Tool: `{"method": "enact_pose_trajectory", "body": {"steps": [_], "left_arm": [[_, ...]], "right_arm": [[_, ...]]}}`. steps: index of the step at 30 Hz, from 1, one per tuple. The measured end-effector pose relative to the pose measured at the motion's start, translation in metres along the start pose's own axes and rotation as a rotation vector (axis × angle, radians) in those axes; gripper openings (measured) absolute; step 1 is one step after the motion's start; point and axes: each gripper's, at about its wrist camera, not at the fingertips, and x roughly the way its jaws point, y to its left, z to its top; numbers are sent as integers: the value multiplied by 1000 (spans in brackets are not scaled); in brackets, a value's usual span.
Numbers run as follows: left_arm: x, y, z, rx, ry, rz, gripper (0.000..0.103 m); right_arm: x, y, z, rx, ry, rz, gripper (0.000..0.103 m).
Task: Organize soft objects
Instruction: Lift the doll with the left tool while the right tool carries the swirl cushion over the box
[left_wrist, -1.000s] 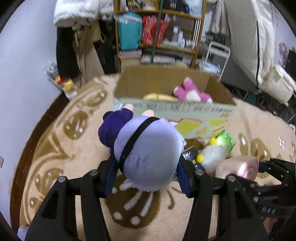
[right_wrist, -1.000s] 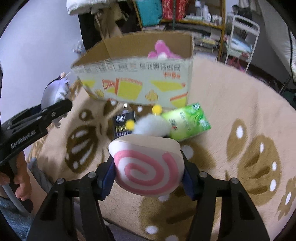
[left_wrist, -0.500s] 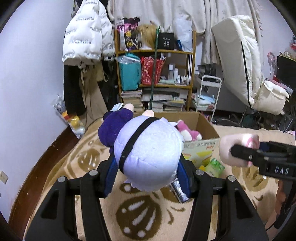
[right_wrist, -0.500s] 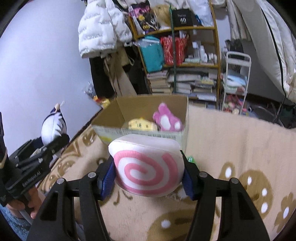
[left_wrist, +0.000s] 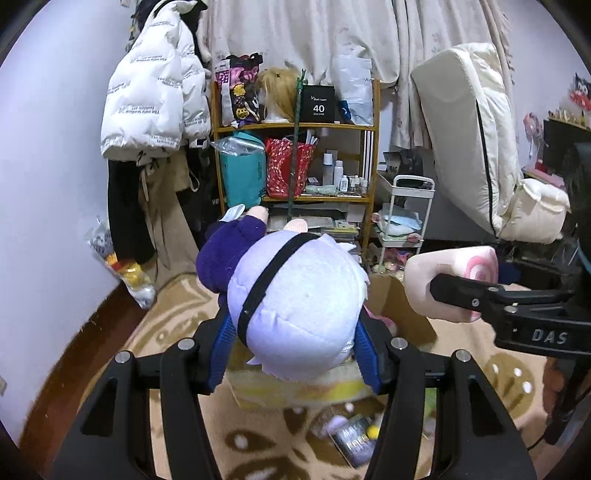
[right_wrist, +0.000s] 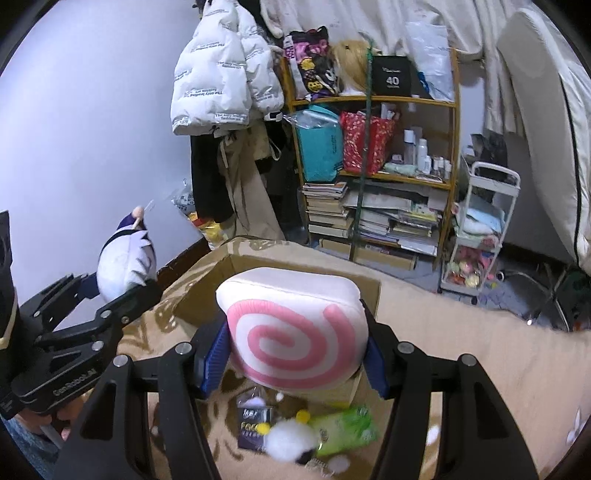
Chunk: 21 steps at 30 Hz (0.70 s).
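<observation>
the left tool (left_wrist: 293, 347) is closed on a doll (left_wrist: 295, 310) with a pale lilac head and a black strap across it, its blue pads (left_wrist: 221, 350) pressed into both sides of the head. the doll's purple body points away from the camera. in the right wrist view the same doll (right_wrist: 123, 264) shows at the far left, held up above the rug (right_wrist: 461, 343).

the right tool (right_wrist: 295, 349) is closed on a swirl cushion (right_wrist: 295, 332), white with a pink spiral facing the camera, squeezed between its blue pads (right_wrist: 212, 363). in the left wrist view this cushion (left_wrist: 443, 284) sits at the right, clamped by the black finger marked das.

both soft things are held in the air over an open box (right_wrist: 207, 288) that stands on the rug. a bit of pink plush (left_wrist: 376, 317) peeks out inside the box, just beside the doll's head. the box's printed front wall (left_wrist: 295, 391) shows below the doll.

on the rug in front of the box lie a white pom-pom toy (right_wrist: 291, 439) with yellow balls, a green packet (right_wrist: 343, 430) touching it, and a dark packet (right_wrist: 253, 424) just beside it.

behind stands a shelf (right_wrist: 373, 155) with bags, bottles and books, and a white jacket (right_wrist: 221, 77) hangs to its left.
</observation>
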Motion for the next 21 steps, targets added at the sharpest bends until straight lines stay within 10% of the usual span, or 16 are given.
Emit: {"method": "enact_pose_trajectory", "body": {"steps": [21], "left_arm": [[97,8,-16,-34,146,-16,58]], "right_arm": [[96,-31,-12,39,142,47,69]]}}
